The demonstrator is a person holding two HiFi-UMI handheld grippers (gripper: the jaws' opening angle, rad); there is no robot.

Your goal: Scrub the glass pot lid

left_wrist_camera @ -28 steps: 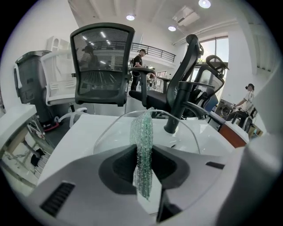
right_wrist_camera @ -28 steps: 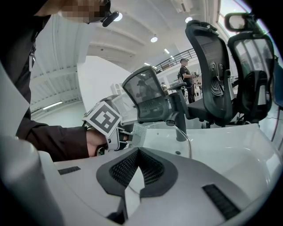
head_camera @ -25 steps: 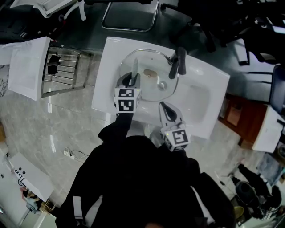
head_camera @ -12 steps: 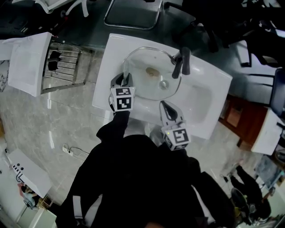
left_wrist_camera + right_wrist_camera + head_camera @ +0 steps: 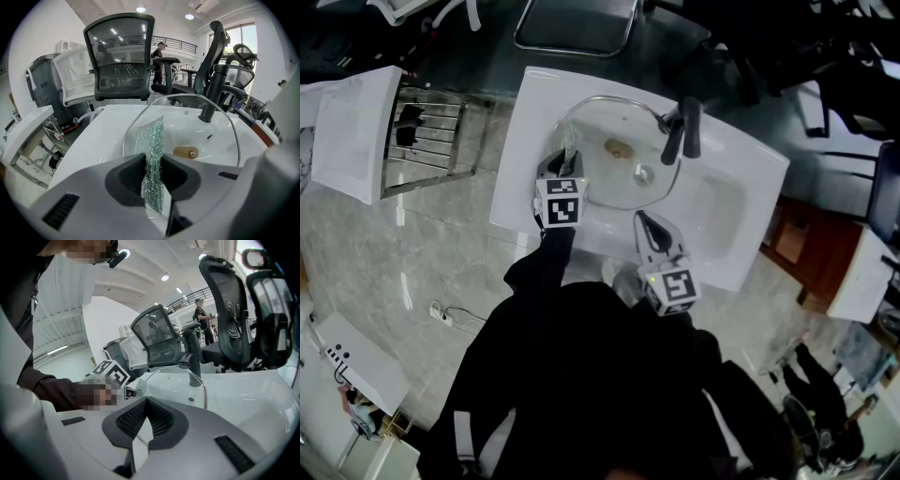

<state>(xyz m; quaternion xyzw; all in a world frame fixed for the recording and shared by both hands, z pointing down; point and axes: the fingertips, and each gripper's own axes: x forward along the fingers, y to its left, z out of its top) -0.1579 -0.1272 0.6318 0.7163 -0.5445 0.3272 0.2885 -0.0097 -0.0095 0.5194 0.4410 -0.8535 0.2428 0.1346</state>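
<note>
Just beyond the left tongs' scourer lies the glass lid.

Blocked at the back by the dark faucet, upright on the white counter and reaching over the rim of the glass lid. Open above the lid's middle and right part, save for a brown knob. Taken at the near-left rim by the left claw, clamped on a glittery green scrub cloth. Free over bare counter right of the lid, past the right claw, closed and empty at the near edge.
</note>
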